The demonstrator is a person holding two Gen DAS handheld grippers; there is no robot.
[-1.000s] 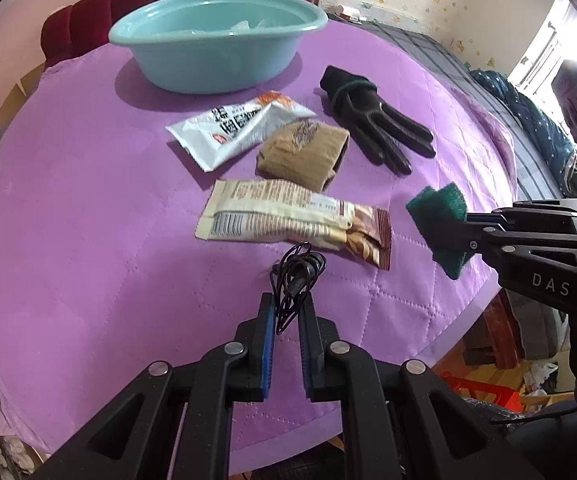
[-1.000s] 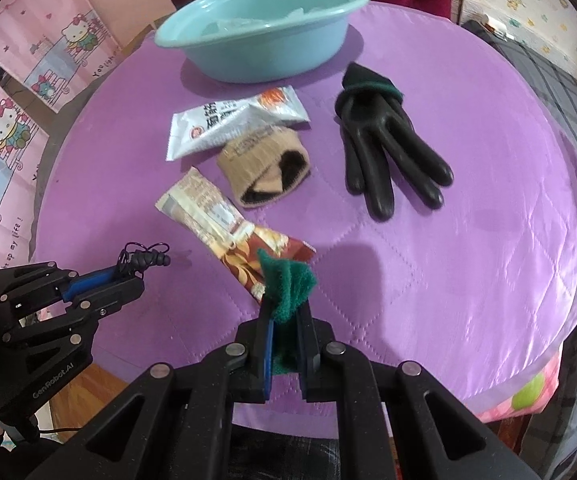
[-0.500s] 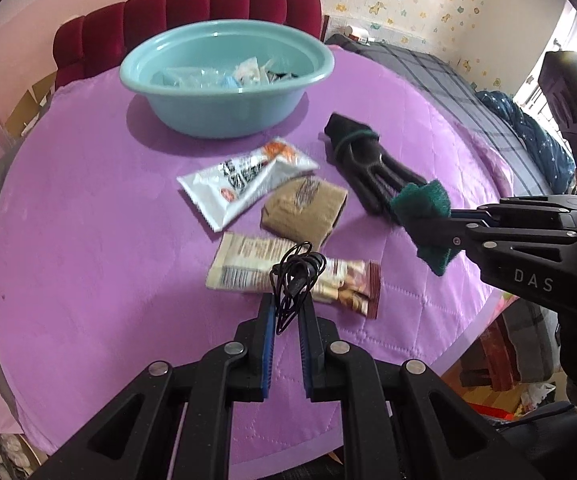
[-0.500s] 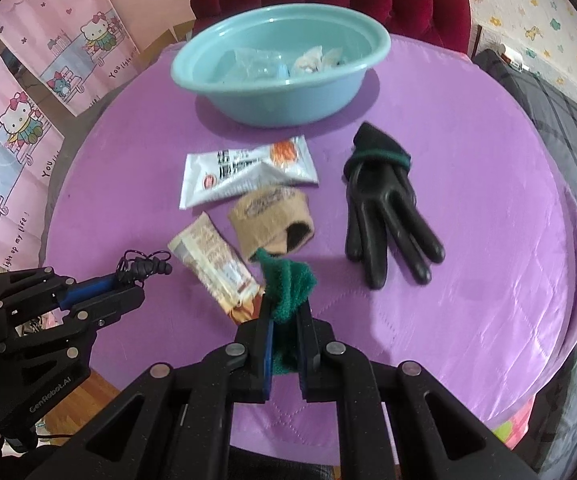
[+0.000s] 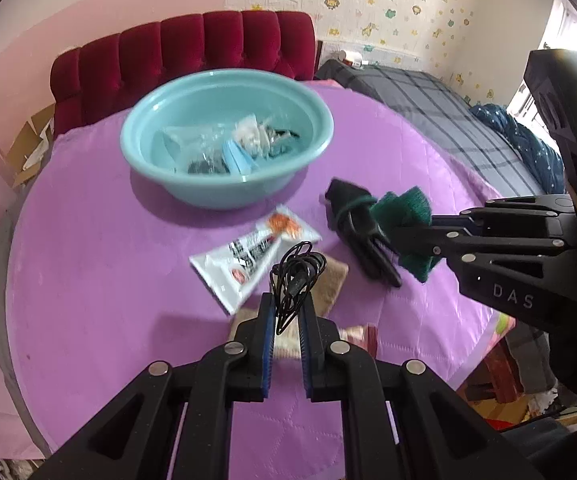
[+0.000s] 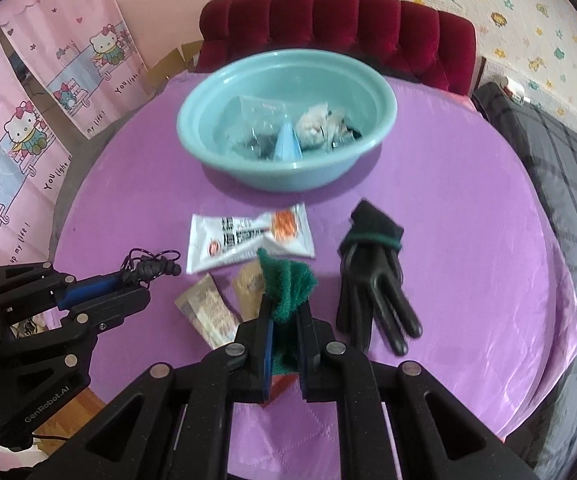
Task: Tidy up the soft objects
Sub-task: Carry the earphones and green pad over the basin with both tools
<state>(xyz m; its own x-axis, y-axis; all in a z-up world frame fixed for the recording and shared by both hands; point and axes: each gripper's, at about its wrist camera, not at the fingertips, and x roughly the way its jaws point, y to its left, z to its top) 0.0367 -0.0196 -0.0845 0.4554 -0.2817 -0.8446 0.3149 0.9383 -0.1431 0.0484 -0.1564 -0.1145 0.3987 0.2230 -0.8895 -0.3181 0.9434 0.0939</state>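
My left gripper (image 5: 286, 312) is shut on a coiled black cable (image 5: 296, 276) and holds it above the purple table; the cable also shows in the right wrist view (image 6: 150, 268). My right gripper (image 6: 284, 312) is shut on a green scouring pad (image 6: 286, 284), also seen in the left wrist view (image 5: 406, 220). A light blue basin (image 5: 224, 196) at the back of the table holds several small items; it also shows in the right wrist view (image 6: 288, 178). A black glove (image 6: 372, 276), a white sachet (image 6: 244, 240), a tan sleeve (image 6: 250, 284) and a snack packet (image 6: 208, 312) lie on the table.
The round table has a purple quilted cover (image 5: 88, 260). A red padded chair back (image 5: 184, 48) stands behind the basin. A bed with a dark checked cover (image 5: 448, 120) is at the right, and pink cartoon posters (image 6: 20, 128) hang at the left.
Both grippers have risen and moved forward toward the basin with their loads. The basin now sits closer and its inside shows.
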